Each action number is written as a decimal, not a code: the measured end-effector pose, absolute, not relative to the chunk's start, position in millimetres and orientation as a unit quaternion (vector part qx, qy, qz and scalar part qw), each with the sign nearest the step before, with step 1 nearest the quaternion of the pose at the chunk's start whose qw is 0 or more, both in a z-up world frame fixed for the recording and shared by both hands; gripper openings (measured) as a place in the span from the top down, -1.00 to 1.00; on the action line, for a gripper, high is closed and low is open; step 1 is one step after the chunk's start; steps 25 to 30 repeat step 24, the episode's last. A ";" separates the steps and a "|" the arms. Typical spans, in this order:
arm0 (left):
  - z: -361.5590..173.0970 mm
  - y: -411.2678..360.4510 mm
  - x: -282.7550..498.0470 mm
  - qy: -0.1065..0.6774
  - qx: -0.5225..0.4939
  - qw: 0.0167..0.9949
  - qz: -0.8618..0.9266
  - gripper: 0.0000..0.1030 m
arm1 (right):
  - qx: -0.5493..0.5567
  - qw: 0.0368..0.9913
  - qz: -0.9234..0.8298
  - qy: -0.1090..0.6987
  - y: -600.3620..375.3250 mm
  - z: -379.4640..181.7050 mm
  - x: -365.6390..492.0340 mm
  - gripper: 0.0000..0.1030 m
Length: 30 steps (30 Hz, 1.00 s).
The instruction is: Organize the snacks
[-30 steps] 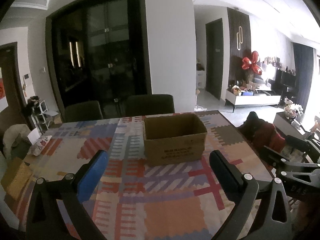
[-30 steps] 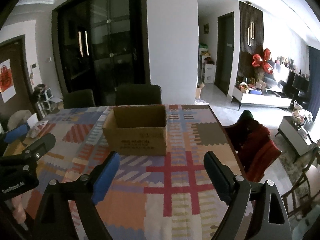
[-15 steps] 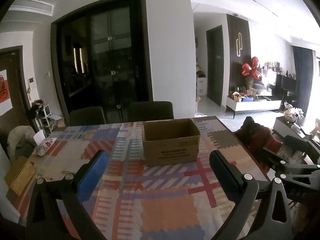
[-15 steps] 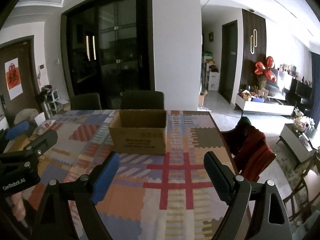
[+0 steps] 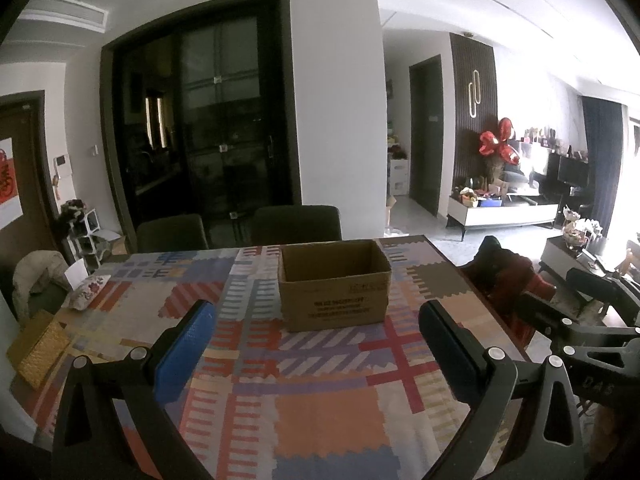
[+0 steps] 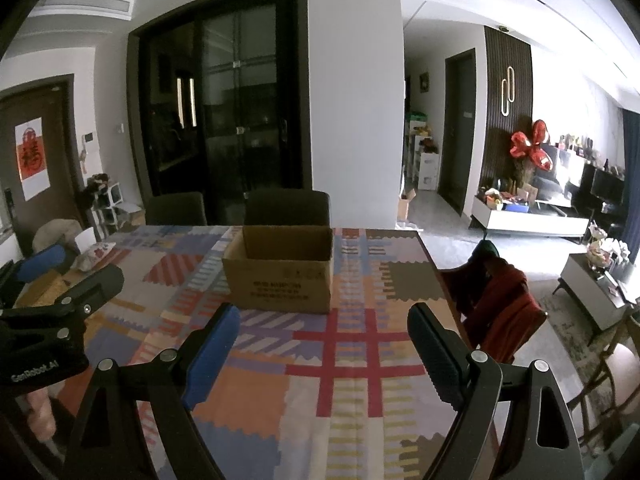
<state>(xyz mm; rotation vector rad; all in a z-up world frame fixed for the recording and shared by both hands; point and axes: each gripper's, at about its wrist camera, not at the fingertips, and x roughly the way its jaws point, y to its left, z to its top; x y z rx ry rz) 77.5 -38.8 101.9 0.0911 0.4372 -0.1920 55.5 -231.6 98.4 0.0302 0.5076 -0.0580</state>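
Note:
An open brown cardboard box (image 5: pixel 334 284) stands on the table with the patchwork cloth (image 5: pixel 320 400); it also shows in the right wrist view (image 6: pixel 280 270). I cannot see into the box. My left gripper (image 5: pixel 316 316) is open and empty, held above the table in front of the box. My right gripper (image 6: pixel 322 318) is open and empty, also in front of the box. A flowered snack packet (image 5: pixel 86 286) lies at the table's far left, and a yellow woven packet (image 5: pixel 38 350) lies at the left edge.
Two dark chairs (image 5: pixel 296 224) stand behind the table. A chair draped with red cloth (image 6: pixel 500 304) stands at the right side. The left gripper's body (image 6: pixel 48 320) shows at the left of the right wrist view, and the right gripper's body (image 5: pixel 580 328) at the right of the left wrist view.
Both grippers have pulled back and tilted up a little, so the box looks smaller and farther. Both stay open and empty.

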 end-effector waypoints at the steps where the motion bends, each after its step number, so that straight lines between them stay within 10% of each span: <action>1: 102.5 -39.4 76.5 0.216 0.045 0.971 -0.095 -1.00 | 0.015 0.968 -0.028 0.250 -232.0 98.9 54.8 -0.68; 30: 103.1 -39.5 74.6 0.226 0.041 0.969 -0.088 -1.00 | 0.017 0.967 -0.024 0.254 -230.7 100.7 54.4 -0.68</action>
